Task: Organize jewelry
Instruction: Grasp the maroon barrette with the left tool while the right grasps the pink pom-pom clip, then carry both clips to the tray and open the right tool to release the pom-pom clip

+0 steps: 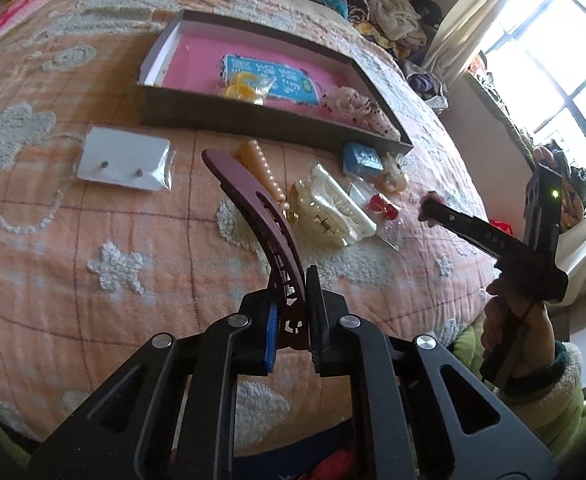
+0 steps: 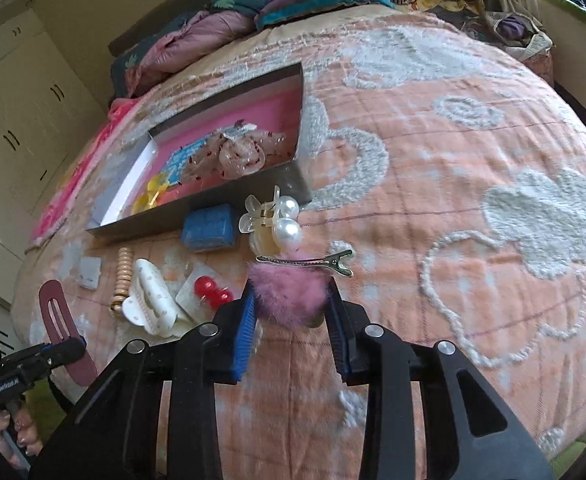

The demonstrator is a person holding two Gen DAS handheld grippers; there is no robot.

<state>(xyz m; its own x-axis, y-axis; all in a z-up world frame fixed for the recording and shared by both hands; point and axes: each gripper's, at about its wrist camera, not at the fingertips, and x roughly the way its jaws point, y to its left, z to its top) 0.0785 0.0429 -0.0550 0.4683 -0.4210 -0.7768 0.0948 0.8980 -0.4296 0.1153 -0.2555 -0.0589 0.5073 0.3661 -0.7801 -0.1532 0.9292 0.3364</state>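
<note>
My left gripper point(image 1: 293, 300) is shut on a long maroon hair clip point(image 1: 249, 200), held above the bedspread; the clip also shows in the right wrist view point(image 2: 59, 312). My right gripper point(image 2: 289, 308) is shut on a pink fluffy pom-pom clip point(image 2: 289, 292) with a metal alligator clip point(image 2: 313, 259) on top. A dark box with a pink floor point(image 1: 197, 48) lies further back and holds a yellow item point(image 1: 241, 84) and a sheer scrunchie point(image 2: 237, 152). The right gripper also shows in the left wrist view point(image 1: 429, 204).
Loose on the bedspread: a carded pair of earrings point(image 1: 123, 158), a pearl clip point(image 1: 265, 168), a cream claw clip point(image 1: 333, 208), red beads point(image 1: 385, 204), a blue box point(image 1: 363, 158), a pearl claw clip point(image 2: 277, 220). Pillows and clothes lie beyond; a window is at right.
</note>
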